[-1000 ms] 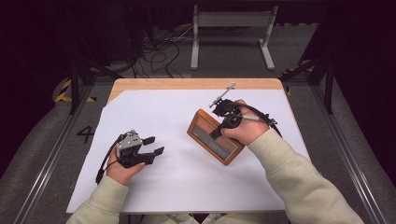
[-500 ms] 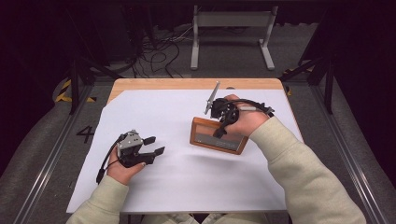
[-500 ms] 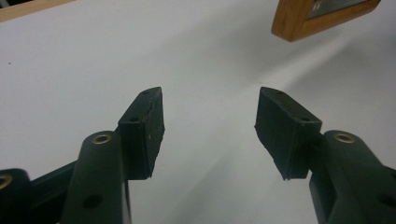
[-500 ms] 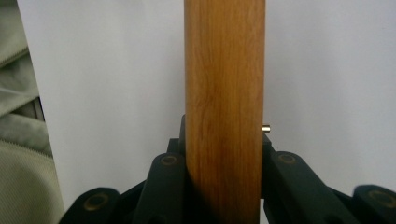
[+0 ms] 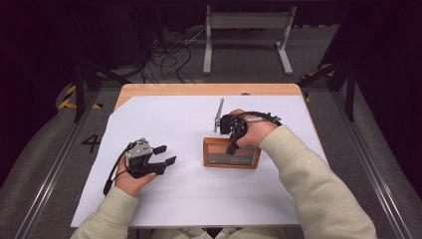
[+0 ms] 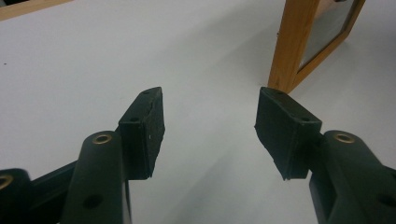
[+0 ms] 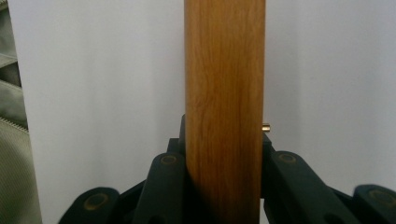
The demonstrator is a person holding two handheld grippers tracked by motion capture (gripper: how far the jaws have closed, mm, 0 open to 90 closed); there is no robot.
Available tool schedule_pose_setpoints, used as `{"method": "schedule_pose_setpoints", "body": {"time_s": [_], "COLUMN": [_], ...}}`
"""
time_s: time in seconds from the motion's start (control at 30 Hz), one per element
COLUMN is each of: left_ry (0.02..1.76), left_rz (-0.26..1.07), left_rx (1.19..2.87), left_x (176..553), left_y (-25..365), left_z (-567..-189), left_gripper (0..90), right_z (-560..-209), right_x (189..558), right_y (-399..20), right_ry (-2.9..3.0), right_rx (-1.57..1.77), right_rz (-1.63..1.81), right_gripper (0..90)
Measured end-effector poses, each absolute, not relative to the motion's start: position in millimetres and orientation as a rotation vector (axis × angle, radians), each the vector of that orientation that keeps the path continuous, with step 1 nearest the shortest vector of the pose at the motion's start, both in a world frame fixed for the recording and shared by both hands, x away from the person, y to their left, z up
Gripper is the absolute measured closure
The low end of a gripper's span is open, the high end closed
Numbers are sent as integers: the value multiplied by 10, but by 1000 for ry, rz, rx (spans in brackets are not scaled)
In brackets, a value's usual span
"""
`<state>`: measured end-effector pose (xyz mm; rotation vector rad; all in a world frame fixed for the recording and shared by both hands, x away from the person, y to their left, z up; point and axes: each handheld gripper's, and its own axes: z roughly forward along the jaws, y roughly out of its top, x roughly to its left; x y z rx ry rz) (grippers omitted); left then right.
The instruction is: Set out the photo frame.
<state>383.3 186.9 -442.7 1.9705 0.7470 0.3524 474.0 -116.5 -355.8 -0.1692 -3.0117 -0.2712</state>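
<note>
A wooden picture frame (image 5: pixel 231 159) with a glass front stands on its long edge on the white sheet, right of centre. My right gripper (image 5: pixel 233 144) comes down over its top rail and is shut on it. In the right gripper view the wooden rail (image 7: pixel 224 93) runs up between the two jaws, which press on both its sides. My left gripper (image 5: pixel 165 154) rests low at the left, open, pointing toward the frame with nothing between its fingers. The left gripper view has the jaws (image 6: pixel 210 126) wide apart and the frame's corner (image 6: pixel 292 42) beyond the right one.
A white sheet (image 5: pixel 174 199) covers most of the wooden table (image 5: pixel 164 89). A metal stand (image 5: pixel 246 22) and cables (image 5: pixel 169 55) lie on the dark floor past the far edge. A pale sleeve (image 7: pixel 14 140) is at the left of the right gripper view.
The right hand has turned the frame from a slanted pose to square with the table and brought it down and slightly toward the person. The left hand has stayed still.
</note>
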Motion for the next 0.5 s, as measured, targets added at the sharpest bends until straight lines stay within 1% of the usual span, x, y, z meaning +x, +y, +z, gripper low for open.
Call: {"method": "schedule_pose_setpoints", "body": {"time_s": [0.23, 0.3, 0.37, 0.4, 0.47, 0.5], "left_ry": [746, 747, 750, 751, 749, 748], "left_rz": [353, 353, 351, 351, 352, 352], "left_rx": [1974, 1974, 1972, 1973, 1974, 1974], "left_x": [3829, 3828, 3824, 3824, 3826, 3828], "left_y": [1865, 1866, 1865, 1865, 1866, 1865], "left_z": [-4428, -4427, -4426, -4427, -4428, -4429], "left_gripper": [425, 424, 424, 424, 424, 423], "right_z": [-3560, -3559, -3552, -3560, -3568, -3563], "right_x": [4779, 4790, 4808, 4830, 4837, 4844], "right_y": [-1200, -1223, -1255, -1292, -1310, -1348], "right_ry": [-3008, -3046, -3082, -3106, -3116, -3122], "right_rx": [-131, -152, -191, -219, -241, -276], "right_rz": [-300, -332, -353, -390, -412, -453], "right_gripper": [729, 665, 621, 566, 556, 503]}}
